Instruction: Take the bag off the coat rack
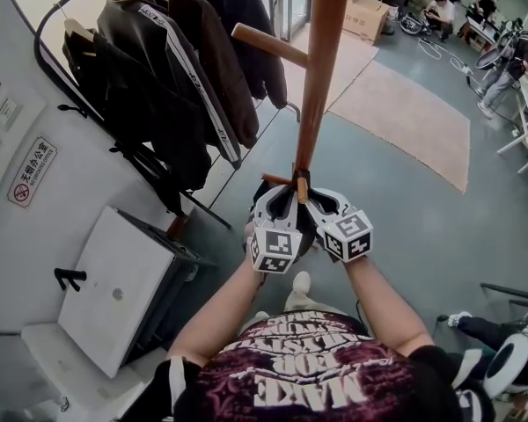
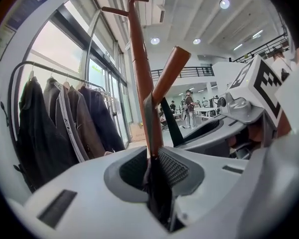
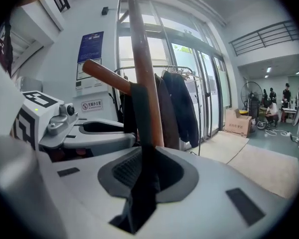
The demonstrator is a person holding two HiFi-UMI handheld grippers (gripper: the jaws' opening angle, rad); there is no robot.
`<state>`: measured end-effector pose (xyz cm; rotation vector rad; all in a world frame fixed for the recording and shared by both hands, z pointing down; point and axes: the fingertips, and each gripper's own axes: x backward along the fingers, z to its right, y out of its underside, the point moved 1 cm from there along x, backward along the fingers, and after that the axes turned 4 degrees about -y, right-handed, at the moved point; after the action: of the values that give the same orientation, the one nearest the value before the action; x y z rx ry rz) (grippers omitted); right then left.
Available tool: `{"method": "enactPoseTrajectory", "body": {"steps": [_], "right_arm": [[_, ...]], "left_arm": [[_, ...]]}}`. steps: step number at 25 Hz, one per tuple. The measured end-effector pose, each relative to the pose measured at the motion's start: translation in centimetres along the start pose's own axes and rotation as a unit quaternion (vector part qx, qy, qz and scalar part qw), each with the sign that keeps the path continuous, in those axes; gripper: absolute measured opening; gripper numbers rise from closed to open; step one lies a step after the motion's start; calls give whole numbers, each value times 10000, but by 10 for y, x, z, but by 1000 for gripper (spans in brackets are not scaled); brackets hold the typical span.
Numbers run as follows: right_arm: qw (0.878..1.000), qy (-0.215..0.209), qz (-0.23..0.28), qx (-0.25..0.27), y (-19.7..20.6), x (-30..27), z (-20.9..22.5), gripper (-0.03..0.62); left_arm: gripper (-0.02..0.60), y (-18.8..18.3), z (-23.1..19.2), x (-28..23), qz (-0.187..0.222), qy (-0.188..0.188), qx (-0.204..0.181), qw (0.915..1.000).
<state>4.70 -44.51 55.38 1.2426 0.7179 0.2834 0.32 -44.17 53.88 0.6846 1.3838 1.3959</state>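
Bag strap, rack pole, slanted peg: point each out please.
bag strap [image 3: 141, 118], right gripper view, dark band above the jaws.
rack pole [image 1: 320, 77], head view, middle of the shaft.
slanted peg [image 2: 168, 73], left gripper view, mid-length.

Coat rack [image 1: 315, 86]: reddish wood, smooth, soft sheen.
Bag strap [image 3: 138, 113]: dark woven cloth, matt.
Left hand-held gripper [image 2: 152, 158], right hand-held gripper [image 3: 145, 156]: pale grey plastic, matt; dark ribbed pads.
Jackets [image 1: 176, 69]: dark cloth, slightly leathery.
Floor [image 1: 405, 236]: grey, smooth.

Dark jackets [image 1: 158, 69] were seen hung on a black garment rail [image 1: 48, 14] | a white cabinet [image 1: 123, 284] was noted below them | a red-and-white wall sign [image 1: 31, 171] was posted at left | a beige mat [image 1: 414, 117] was laid on the grey floor [image 1: 405, 227] | a cardboard box [image 1: 367, 14] and, seemingly, seated people [image 1: 440, 11] were made out far off
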Motion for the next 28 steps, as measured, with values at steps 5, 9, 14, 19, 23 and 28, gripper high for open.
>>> {"method": "enactPoseTrajectory", "body": {"steps": [5,9,14,19,23,28], "right_arm": [[9996,186,61,179,2,-4,0,72],[9993,302,135,200,2,-5,2,62],[9987,352,376,-59,-1,-1,0,12],[9984,275,430,-227,-5,6,0,11],[9978,273,562,-219,-19,15,-2,11],[9963,225,821,-107,-48,30,-15,11]], "left_arm": [[44,7,0,-4,10,-150,-171,9997],[41,6,1,-7,130,-281,-237,9992],[17,7,-6,-3,48,-346,306,9989],[11,4,-6,8,2,-367,619,9974],[9,-18,-8,22,235,-352,581,9974],[9,-47,-13,39,472,-335,558,9968]]}}
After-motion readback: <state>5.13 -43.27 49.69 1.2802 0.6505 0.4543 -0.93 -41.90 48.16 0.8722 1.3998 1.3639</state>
